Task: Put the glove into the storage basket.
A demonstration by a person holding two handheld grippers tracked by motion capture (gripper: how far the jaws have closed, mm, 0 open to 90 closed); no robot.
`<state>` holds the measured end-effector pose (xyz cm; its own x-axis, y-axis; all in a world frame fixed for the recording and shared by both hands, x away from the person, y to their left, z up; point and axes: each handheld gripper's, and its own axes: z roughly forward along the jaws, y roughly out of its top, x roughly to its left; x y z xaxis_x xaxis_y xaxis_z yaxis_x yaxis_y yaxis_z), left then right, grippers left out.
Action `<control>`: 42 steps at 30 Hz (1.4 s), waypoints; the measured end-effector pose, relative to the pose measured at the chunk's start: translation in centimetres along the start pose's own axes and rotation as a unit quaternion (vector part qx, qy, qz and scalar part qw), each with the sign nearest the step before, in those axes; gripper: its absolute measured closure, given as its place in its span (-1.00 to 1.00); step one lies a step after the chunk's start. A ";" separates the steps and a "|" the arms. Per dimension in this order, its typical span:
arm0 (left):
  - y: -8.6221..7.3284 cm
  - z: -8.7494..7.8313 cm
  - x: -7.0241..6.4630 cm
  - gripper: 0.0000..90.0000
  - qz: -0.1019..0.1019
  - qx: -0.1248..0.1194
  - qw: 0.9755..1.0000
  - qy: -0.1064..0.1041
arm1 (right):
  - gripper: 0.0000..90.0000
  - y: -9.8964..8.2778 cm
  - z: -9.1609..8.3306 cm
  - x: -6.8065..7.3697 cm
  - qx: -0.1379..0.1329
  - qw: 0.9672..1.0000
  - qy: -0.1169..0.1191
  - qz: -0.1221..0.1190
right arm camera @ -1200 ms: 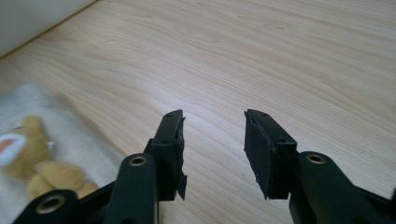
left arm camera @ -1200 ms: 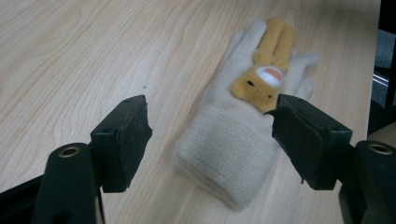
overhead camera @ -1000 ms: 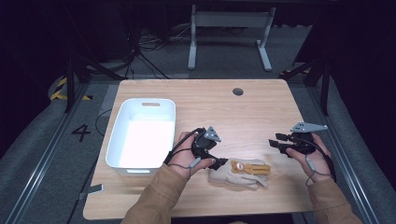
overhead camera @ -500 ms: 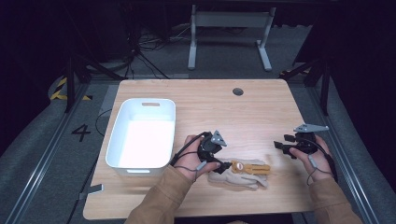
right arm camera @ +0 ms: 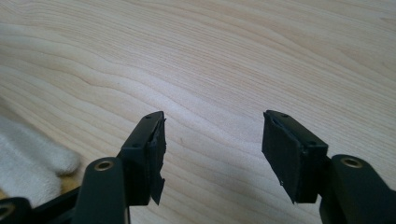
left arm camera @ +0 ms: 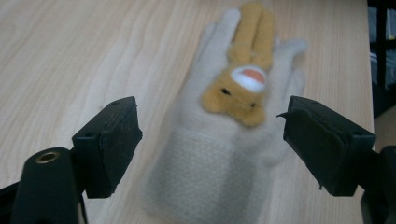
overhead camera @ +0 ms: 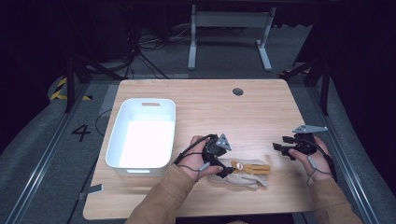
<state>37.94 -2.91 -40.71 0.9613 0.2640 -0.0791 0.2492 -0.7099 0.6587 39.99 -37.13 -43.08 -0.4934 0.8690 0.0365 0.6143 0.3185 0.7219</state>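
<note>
— Nearest the lower edge: sleeves and hands coming in, left claw [overhead camera: 223,167] hovering released over the cuff end of a beige glove [overhead camera: 240,173], jaws standing wide to either side of the cuff in the left gripper view. Nothing pinched yet.

— Glove's place?

— Lying flat on the bench [overhead camera: 224,107], near its front edge, between the two hands. Fingers pointing away from the left claw, toward the right side. Wearing a small orange animal figure [left arm camera: 243,84] on its back, white and red patch at the muzzle.

— Right side?

— Right claw [overhead camera: 279,149] waiting released as well, jaws apart over bare wood, well apart from the glove's fingertips; a pale edge of the glove [right arm camera: 28,163] showing at the left in the right gripper view.

— Farther out?

— White bin [overhead camera: 119,151] sitting left of the glove, apparently holding nothing. Round cable hole [overhead camera: 237,91] near the far edge of the bench.

— Step in hand?

— Judging by the pose, lining up for a grasp on the cuff. Next move calling for lowering the left claw until both pads bracket the knitted cuff, then clenching on the fabric rather than skating over the wood. Probably heading for the bin afterward, though only guessing.
</note>
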 end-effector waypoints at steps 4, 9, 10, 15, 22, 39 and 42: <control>-0.1 0.4 -0.2 -0.58 0.017 0.009 1.000 -0.008 | -0.11 -0.1 -0.2 -0.1 0.000 1.000 0.000 0.005; -0.4 1.2 -0.2 -0.61 0.032 0.023 0.999 -0.002 | -0.11 0.0 -0.4 0.0 -0.002 1.000 0.004 0.009; -0.5 1.5 -0.2 -0.60 0.034 0.027 0.999 -0.007 | -0.11 0.1 -0.4 0.0 -0.004 1.000 0.005 0.008; -0.7 2.1 -0.4 -0.61 0.045 0.045 0.998 -0.008 | -0.12 0.1 -0.3 0.0 -0.001 1.000 0.009 0.012; -0.9 2.8 -0.7 -0.64 0.070 0.054 0.996 -0.008 | -0.12 0.1 -0.2 0.0 0.001 1.000 0.010 0.013; -1.3 4.7 -0.7 -0.65 0.085 0.052 0.995 -0.012 | -0.13 0.0 0.0 0.0 0.007 1.000 0.011 0.019; -1.4 5.0 -0.8 -0.66 0.083 0.053 0.995 -0.011 | -0.12 0.0 0.0 0.0 0.006 1.000 0.010 0.015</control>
<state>37.47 -5.44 -45.32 0.9924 0.1229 0.0068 0.0961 -0.8081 0.5812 39.99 -37.11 -43.06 -0.4860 0.8709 0.0725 0.6367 0.2961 0.7120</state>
